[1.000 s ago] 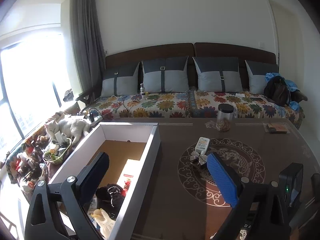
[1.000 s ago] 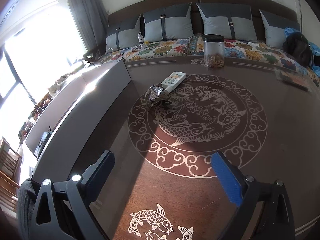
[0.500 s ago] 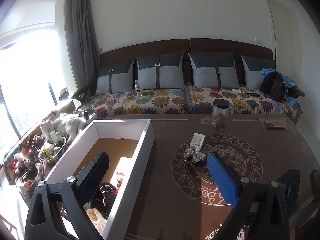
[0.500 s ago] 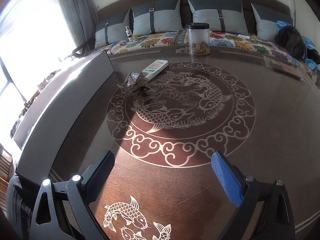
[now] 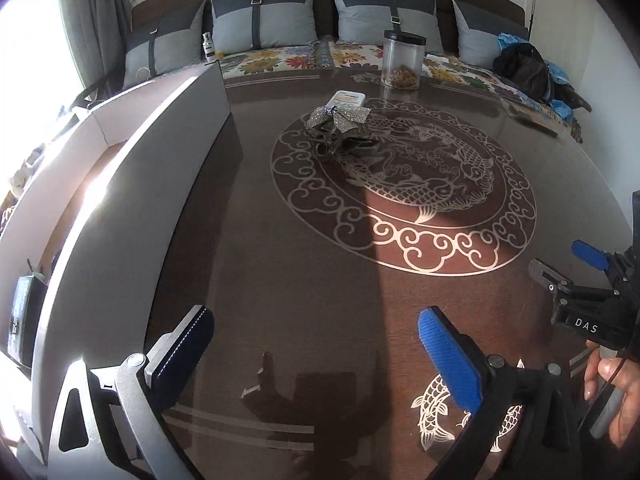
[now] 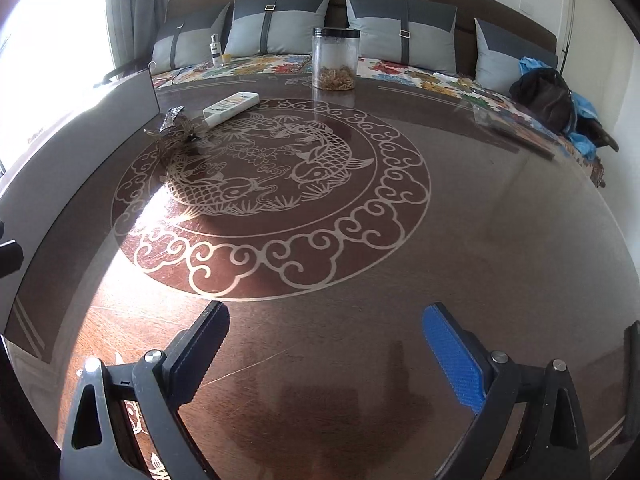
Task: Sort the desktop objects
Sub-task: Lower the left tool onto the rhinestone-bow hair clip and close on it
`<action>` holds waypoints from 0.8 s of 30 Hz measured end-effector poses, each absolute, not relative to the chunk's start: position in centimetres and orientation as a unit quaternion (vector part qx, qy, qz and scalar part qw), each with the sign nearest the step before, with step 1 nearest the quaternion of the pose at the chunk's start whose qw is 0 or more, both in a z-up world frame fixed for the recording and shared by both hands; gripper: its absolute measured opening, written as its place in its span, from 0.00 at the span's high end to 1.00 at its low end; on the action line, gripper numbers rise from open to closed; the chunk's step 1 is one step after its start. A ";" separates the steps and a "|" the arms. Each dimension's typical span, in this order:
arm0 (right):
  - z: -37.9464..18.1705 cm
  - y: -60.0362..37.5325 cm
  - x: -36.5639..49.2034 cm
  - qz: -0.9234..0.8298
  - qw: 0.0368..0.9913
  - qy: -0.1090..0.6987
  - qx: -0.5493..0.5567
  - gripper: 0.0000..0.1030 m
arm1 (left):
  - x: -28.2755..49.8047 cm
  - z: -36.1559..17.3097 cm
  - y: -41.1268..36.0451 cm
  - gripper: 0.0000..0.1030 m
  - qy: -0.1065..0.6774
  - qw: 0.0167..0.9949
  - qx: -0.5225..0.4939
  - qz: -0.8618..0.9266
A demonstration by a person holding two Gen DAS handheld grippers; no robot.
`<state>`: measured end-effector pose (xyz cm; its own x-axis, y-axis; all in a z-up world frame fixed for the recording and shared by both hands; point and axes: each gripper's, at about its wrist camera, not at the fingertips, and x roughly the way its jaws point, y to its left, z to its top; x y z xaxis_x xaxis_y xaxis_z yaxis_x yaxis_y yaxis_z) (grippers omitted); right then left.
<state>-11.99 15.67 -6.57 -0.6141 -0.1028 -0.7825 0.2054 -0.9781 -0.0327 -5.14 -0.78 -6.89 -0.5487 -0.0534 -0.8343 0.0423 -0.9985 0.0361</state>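
A sparkly silver bow hair clip (image 5: 338, 128) lies on the dark table (image 5: 304, 264), with a white remote (image 5: 345, 100) just behind it. Both show in the right wrist view, the clip (image 6: 176, 128) and the remote (image 6: 231, 109) at far left. A clear jar with a black lid (image 5: 402, 60) stands at the far edge, also in the right wrist view (image 6: 335, 58). A white open box (image 5: 132, 184) stands along the left. My left gripper (image 5: 316, 344) is open and empty low over the near table. My right gripper (image 6: 326, 344) is open and empty too, seen from the left wrist view (image 5: 576, 264).
A sofa with grey cushions (image 6: 280, 20) and a floral cover runs behind the table. A small bottle (image 6: 216, 51) stands on it. A dark bag (image 6: 544, 96) lies at its right end. A flat packet (image 6: 508, 124) sits at the table's far right edge.
My left gripper has swung from above the box to low over the table, right of the box wall. My right gripper has shifted right, so the clip and remote sit further left.
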 end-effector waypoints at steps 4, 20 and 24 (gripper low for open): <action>-7.4 16.9 -12.6 -0.896 0.066 0.055 0.436 0.05 | -6.1 -8.9 -0.3 0.00 -0.003 0.016 0.484 -0.875; -8.8 18.0 -13.3 -0.887 0.056 0.039 0.456 0.00 | -13.9 -11.9 -0.6 0.00 0.012 0.022 0.497 -0.868; -8.8 18.0 -13.3 -0.887 0.056 0.039 0.456 0.00 | -17.0 -12.0 0.0 0.00 0.027 0.046 0.484 -0.874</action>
<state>-13.28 17.97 -8.81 -0.5776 -0.0635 -0.8139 0.1353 -0.9906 -0.0188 -17.05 -0.02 -12.00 -0.5279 -0.0549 -0.8475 0.1062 -0.9943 -0.0017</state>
